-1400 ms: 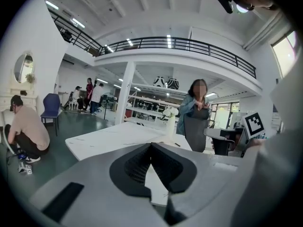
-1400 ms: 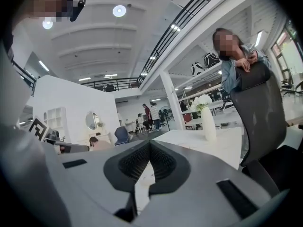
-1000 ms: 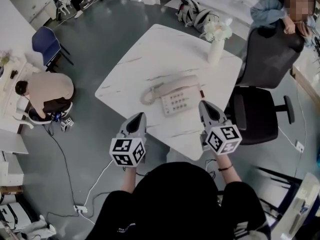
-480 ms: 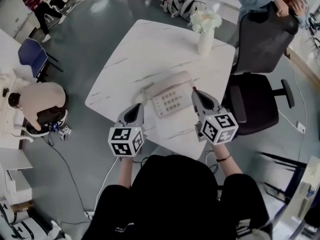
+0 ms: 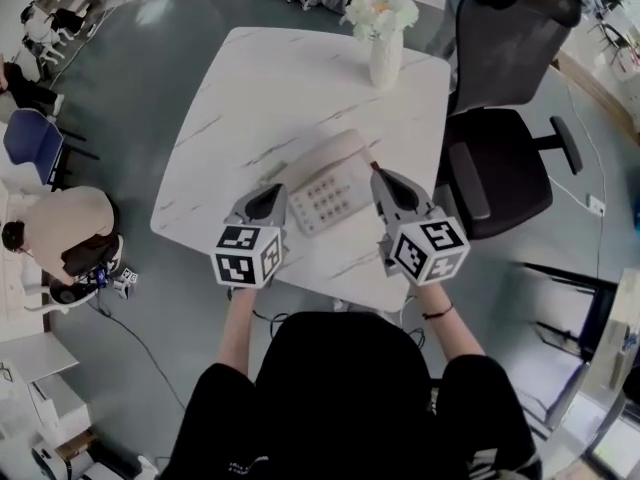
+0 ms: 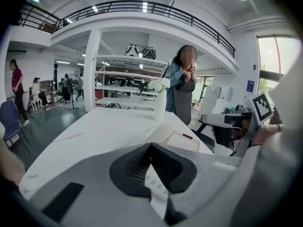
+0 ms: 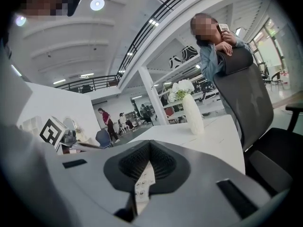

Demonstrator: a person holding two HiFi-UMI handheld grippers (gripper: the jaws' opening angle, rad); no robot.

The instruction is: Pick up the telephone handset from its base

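A cream telephone sits on the white marble table, its handset lying in the cradle along the far side of the base. My left gripper is shut and empty, its tip just left of the phone's near corner. Also shut and empty, my right gripper has its tip at the phone's right edge. In the left gripper view the telephone shows just beyond the closed left gripper. Keypad buttons show through the slit under the right gripper.
A white vase with flowers stands at the table's far side. A black office chair is close to the right edge. A person stands behind that chair. Another person crouches on the floor at left.
Both grippers have moved forward over the table and now flank the telephone. The left one travelled farther. The handset has stayed on its base.
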